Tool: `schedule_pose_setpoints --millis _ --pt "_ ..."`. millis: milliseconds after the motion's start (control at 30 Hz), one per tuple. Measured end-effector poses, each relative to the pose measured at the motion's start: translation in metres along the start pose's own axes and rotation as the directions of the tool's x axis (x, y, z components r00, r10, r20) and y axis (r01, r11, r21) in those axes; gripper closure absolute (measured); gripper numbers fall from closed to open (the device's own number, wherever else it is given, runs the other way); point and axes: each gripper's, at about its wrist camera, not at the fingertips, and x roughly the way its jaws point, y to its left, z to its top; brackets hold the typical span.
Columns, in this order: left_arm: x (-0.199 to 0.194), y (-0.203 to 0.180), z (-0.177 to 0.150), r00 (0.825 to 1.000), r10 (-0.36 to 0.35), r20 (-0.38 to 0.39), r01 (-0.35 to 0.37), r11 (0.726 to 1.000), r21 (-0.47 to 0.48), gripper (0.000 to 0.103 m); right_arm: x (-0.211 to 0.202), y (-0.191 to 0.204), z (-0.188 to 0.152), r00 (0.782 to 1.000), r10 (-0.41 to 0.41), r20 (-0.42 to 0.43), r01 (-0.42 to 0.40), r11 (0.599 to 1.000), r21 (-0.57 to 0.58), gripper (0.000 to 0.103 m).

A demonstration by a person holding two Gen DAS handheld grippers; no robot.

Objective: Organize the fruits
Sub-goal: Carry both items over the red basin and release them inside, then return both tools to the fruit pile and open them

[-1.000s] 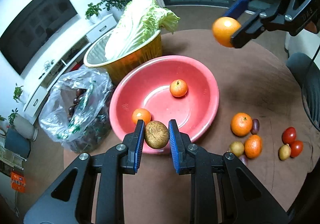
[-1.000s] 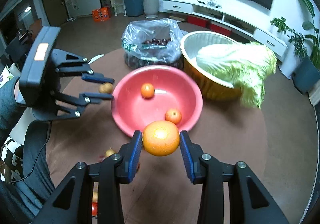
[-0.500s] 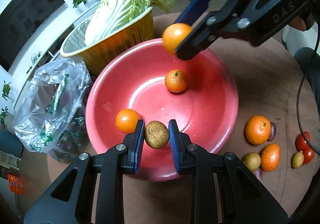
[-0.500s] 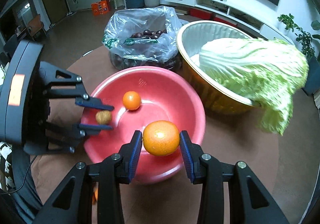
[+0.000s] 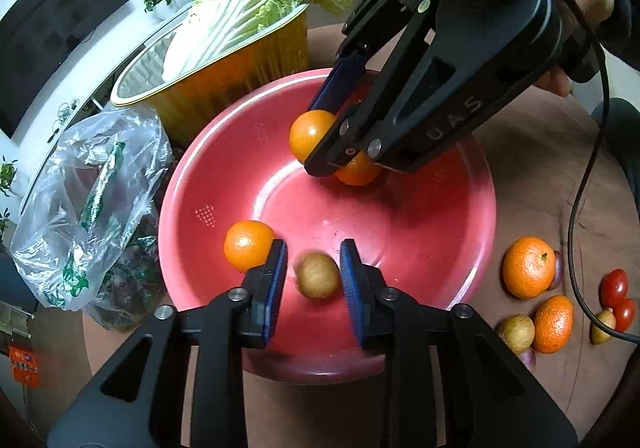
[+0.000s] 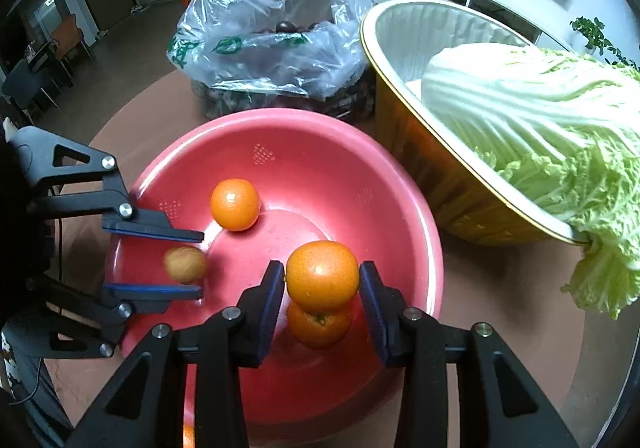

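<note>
Wrist views share red basin (image 5: 188, 184)

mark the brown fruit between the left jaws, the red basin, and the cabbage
brown fruit (image 5: 318, 275), left wrist view, middle of its skin
red basin (image 5: 224, 152), left wrist view, inner wall
cabbage (image 6: 520, 104), right wrist view, white ribs

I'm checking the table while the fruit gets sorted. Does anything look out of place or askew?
The cabbage lies askew in the gold basin, with its leafy end hanging out over the rim. Nothing looks spilled or damaged.
</note>
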Motion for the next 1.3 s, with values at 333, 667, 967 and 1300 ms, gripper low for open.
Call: schedule_pose_setpoints --millis 333,667,967,1300 --pt "-0.011 0.004 0.0 0.999 0.023 0.03 -0.022 0.999 -0.026 0.033 0.005 0.0 0.001 1.0 -0.009 -0.023 0.008 1.0 -0.001 0.06" --pt "-0.055 -0.003 -0.021 0.994 0.065 0.085 -0.058 0.995 -0.081 0.032 -0.034 0.006 -0.018 0.998 -0.014 0.057 0.014 1.0 0.003 0.053" --pt "-0.101 -0.046 -0.084 0.991 0.051 0.124 -0.029 0.985 -0.171 0.028 -0.091 0.033 -0.093 0.99 0.047 0.131 -0.041 0.998 -0.044 0.051" --pt "-0.12 -0.148 -0.111 0.987 -0.037 0.155 0.061 0.986 -0.153 0.028 -0.077 0.1 -0.143 0.992 0.117 0.041 -0.107 0.974 -0.198 0.051"
